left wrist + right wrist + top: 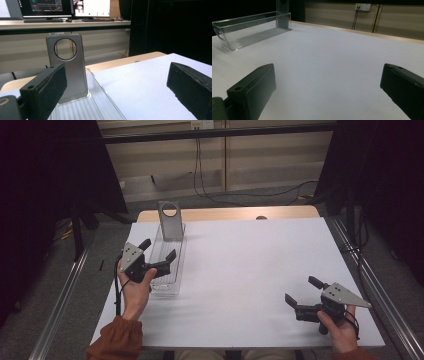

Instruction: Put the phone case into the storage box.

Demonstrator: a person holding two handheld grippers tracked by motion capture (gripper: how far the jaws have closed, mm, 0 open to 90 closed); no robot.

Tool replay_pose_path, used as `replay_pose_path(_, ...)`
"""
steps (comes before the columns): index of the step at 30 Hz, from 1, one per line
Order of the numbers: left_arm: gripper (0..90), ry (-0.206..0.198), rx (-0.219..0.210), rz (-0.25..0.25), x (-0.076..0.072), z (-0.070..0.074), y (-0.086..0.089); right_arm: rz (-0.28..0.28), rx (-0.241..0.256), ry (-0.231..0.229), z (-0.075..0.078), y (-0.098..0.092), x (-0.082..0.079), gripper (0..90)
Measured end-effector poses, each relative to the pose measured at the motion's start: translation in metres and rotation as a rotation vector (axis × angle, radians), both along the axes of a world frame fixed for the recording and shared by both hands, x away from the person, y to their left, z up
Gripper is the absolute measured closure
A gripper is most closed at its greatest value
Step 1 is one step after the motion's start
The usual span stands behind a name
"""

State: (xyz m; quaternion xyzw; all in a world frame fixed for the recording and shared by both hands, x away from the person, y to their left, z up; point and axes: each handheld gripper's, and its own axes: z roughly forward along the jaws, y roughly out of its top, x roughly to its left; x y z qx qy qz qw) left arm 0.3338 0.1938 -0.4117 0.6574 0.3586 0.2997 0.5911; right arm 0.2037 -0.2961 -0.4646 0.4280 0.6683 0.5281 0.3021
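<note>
At the far-left of the table (250, 270), a grey phone case (170, 220) stands upright, leaning on the far end wall of a clear plastic tray (165, 287). The left gripper (159, 255) hovers over the tray's near half, jaws spread wide, nothing between them, aimed along the tray at the case; in the left gripper view the case (68, 66) sits behind the left-hand jaw, not centred in the gap. The right gripper (301, 291) is well apart at the near right, jaws also wide and empty, just above the bare white sheet. Risks, as I read it: case is propped, not fixed, so one jaw arriving first probably tips it flat into the tray or pushes it over the end wall. The off-centre line-up makes that more likely. It's thin with a big round cutout near the top, so a pinch there gets little surface and may slip. Tray looks light and nothing is holding it; a jaw clipping a side wall could slide the whole thing. Right gripper is too far off to steady it.
</note>
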Motion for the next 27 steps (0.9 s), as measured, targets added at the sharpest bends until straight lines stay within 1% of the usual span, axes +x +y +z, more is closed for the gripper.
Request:
replay_pose_path(1,3.0,0.003,-0.003,0.0,-0.002,-0.002,0.0,0.006,-0.006,0.003,0.0,-0.001,-0.001,0.0)
replay_pose_path(2,3.0,0.004,0.006,-0.001,-0.005,-0.004,0.001,0.006,-0.006,0.003,0.0,-0.001,-0.001,0.0)
replay_pose_path(3,3.2,0.013,0.009,-0.01,-0.011,-0.007,0.003,0.001,-0.005,0.002,0.0,-0.001,-0.001,0.0)
replay_pose_path(4,3.2,0.013,0.009,-0.01,-0.011,-0.007,0.003,0.002,-0.007,0.002,0.0,-0.001,-0.001,0.0)
replay_pose_path(5,3.2,0.009,-0.007,-0.003,-0.017,-0.008,0.002,0.001,-0.004,0.004,0.0,-0.001,-0.001,0.0)
replay_pose_path(6,3.2,0.009,-0.007,-0.003,-0.017,-0.008,0.002,0.002,-0.006,0.002,0.0,-0.001,0.0,0.0)
replay_pose_path(7,3.3,0.009,-0.002,-0.017,-0.021,-0.009,0.004,0.002,-0.004,0.005,0.0,-0.001,-0.001,0.0)
replay_pose_path(8,3.5,0.009,-0.002,-0.017,-0.021,-0.009,0.004,0.001,-0.005,0.005,0.0,-0.001,-0.001,0.0)
replay_pose_path(9,3.5,0.008,-0.018,-0.011,-0.026,-0.01,0.006,0.001,-0.007,-0.002,0.0,-0.001,-0.001,0.0)
replay_pose_path(10,3.6,0.008,-0.018,-0.011,-0.026,-0.01,0.006,0.001,-0.007,-0.002,0.0,-0.001,-0.001,0.0)
replay_pose_path(11,3.6,0.0,-0.024,-0.008,-0.029,-0.012,0.007,-0.004,-0.005,-0.002,0.0,-0.001,-0.002,0.0)
replay_pose_path(12,3.6,0.01,-0.011,-0.009,-0.033,-0.015,0.01,-0.003,-0.005,-0.001,0.0,-0.002,-0.002,0.0)
replay_pose_path(13,3.6,0.01,-0.011,-0.009,-0.033,-0.015,0.01,-0.005,-0.006,-0.001,0.0,-0.002,-0.002,0.0)
replay_pose_path(14,3.6,0.013,-0.031,-0.014,-0.034,-0.018,0.009,-0.005,-0.006,-0.001,0.0,-0.002,-0.002,0.0)
replay_pose_path(15,3.8,0.019,-0.032,-0.008,-0.036,-0.019,0.011,-0.004,-0.006,-0.002,0.001,-0.002,-0.002,0.0)
replay_pose_path(17,3.9,0.02,-0.023,-0.012,-0.039,-0.021,0.012,-0.006,-0.003,-0.002,0.001,-0.002,-0.002,0.0)
replay_pose_path(18,3.9,0.022,-0.034,-0.005,-0.041,-0.022,0.013,-0.006,-0.003,-0.002,0.001,-0.002,-0.002,0.0)
replay_pose_path(19,4.0,0.027,-0.042,-0.022,-0.044,-0.023,0.015,-0.008,-0.005,-0.001,0.0,-0.002,-0.002,0.0)
replay_pose_path(20,4.0,0.027,-0.042,-0.022,-0.044,-0.023,0.015,-0.008,-0.005,-0.001,0.0,-0.002,-0.002,0.0)
replay_pose_path(21,4.0,0.028,-0.051,-0.031,-0.045,-0.023,0.015,-0.005,-0.008,-0.002,0.0,-0.002,-0.002,0.0)
replay_pose_path(23,4.1,0.027,-0.041,-0.052,-0.047,-0.025,0.018,-0.004,-0.008,-0.001,0.0,-0.002,-0.003,0.0)
replay_pose_path(24,4.5,0.025,-0.05,-0.05,-0.049,-0.026,0.016,-0.006,-0.009,-0.006,0.0,-0.002,-0.003,0.0)
replay_pose_path(25,4.3,0.025,-0.033,-0.051,-0.051,-0.026,0.019,-0.006,-0.009,-0.004,0.001,-0.002,-0.003,0.0)
replay_pose_path(27,4.3,0.033,-0.054,-0.031,-0.057,-0.028,0.022,-0.009,-0.009,-0.006,0.001,-0.002,-0.004,0.0)
